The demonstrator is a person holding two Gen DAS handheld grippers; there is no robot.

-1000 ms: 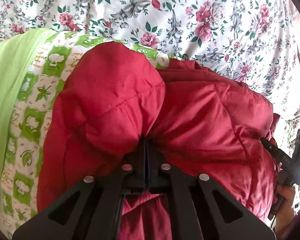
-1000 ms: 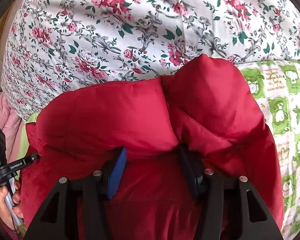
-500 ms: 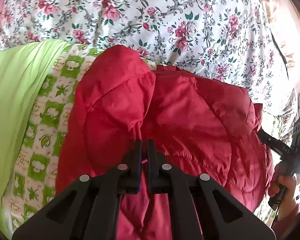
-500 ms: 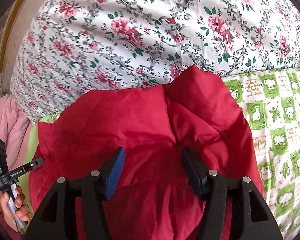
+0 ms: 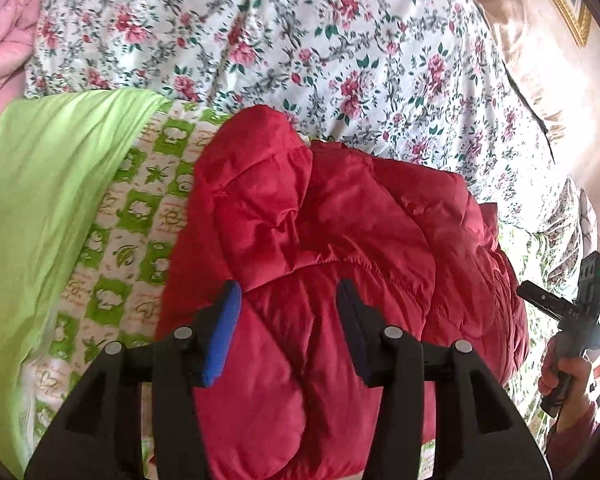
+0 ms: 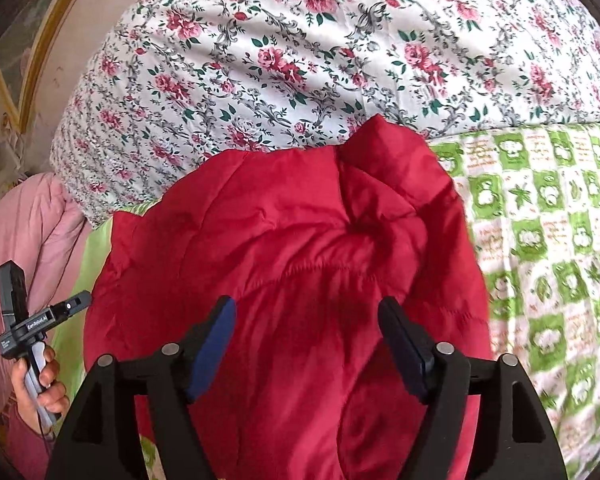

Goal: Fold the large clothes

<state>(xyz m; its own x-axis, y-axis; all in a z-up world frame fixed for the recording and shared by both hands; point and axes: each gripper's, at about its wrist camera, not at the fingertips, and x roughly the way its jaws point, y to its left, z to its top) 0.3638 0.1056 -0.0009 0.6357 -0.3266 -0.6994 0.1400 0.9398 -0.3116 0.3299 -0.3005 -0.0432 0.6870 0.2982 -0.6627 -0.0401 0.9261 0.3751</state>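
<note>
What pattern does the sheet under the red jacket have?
Green-and-white checks with small pictures, clearest in the right wrist view.

The red jacket is showing as quilted, padded cloth with stitched seams and a faint sheen, puffing softly between the stitch lines. Under it the green and white sheet is looking like thin printed cotton, matt and lightly creased. Beyond, the flowered quilt is reading as smooth printed cloth. At the left a plain green cloth is lying matt and smooth. The left gripper and right gripper are appearing as matt black plastic with small shiny metal pins and blue rubbery pads.
</note>
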